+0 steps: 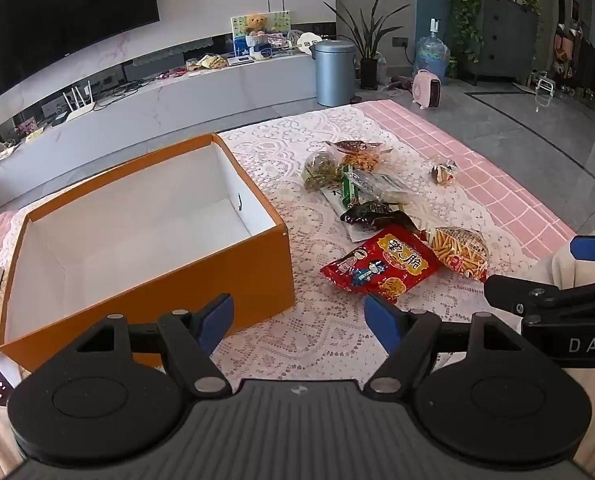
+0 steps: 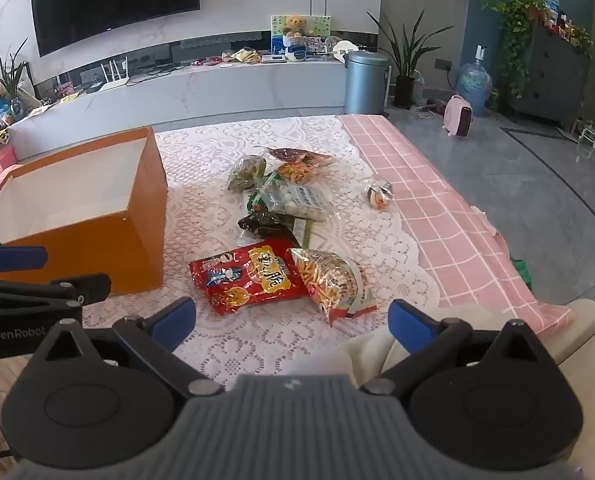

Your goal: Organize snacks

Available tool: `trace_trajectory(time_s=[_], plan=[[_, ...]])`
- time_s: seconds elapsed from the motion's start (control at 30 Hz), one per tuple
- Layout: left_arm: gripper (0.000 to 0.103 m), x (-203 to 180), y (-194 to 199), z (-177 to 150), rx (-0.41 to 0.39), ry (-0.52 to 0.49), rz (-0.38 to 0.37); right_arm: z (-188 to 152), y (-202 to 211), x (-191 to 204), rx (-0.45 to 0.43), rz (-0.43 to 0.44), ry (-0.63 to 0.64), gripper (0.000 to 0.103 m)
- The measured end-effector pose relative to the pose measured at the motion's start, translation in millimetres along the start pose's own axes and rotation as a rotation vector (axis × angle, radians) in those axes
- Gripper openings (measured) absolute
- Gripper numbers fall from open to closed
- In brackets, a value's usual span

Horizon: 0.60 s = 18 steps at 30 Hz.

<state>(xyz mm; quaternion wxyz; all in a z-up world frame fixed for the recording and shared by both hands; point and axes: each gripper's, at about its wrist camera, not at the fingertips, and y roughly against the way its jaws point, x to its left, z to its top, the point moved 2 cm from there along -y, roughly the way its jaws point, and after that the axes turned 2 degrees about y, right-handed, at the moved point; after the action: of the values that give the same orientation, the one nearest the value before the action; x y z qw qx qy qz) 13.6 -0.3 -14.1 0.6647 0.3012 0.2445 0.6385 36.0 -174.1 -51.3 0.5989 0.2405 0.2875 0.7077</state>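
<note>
An open orange box [image 1: 201,276] with a white, empty inside stands on the left of the lace-covered table; it also shows in the right wrist view [image 2: 137,216]. Right of it lies a pile of snack bags: a red bag [image 1: 381,264] [image 2: 245,276], a clear bag of yellow sticks [image 1: 459,252] [image 2: 329,280], a dark bag [image 1: 373,216], a clear bag of white candies [image 2: 297,200], and green and orange bags behind. A small snack [image 1: 442,172] [image 2: 378,194] lies apart to the right. My left gripper [image 1: 299,320] and right gripper [image 2: 293,324] are open and empty, near the table's front edge.
The table carries a white lace cloth [image 1: 329,340] over pink checked cloth [image 2: 449,224]. Behind are a TV cabinet [image 1: 177,100], a grey bin [image 1: 334,72], plants and a pink heater [image 1: 427,88] on the floor. The right gripper shows in the left wrist view [image 1: 557,304].
</note>
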Motion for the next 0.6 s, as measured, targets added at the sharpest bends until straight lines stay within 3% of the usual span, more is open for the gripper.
trace_trajectory(time_s=[0.6], plan=[[0.087,9.0,8.7,0.9,-0.016,0.034,-0.003,0.4,2.5,5.7,-0.004,-0.007,0.007,0.099]])
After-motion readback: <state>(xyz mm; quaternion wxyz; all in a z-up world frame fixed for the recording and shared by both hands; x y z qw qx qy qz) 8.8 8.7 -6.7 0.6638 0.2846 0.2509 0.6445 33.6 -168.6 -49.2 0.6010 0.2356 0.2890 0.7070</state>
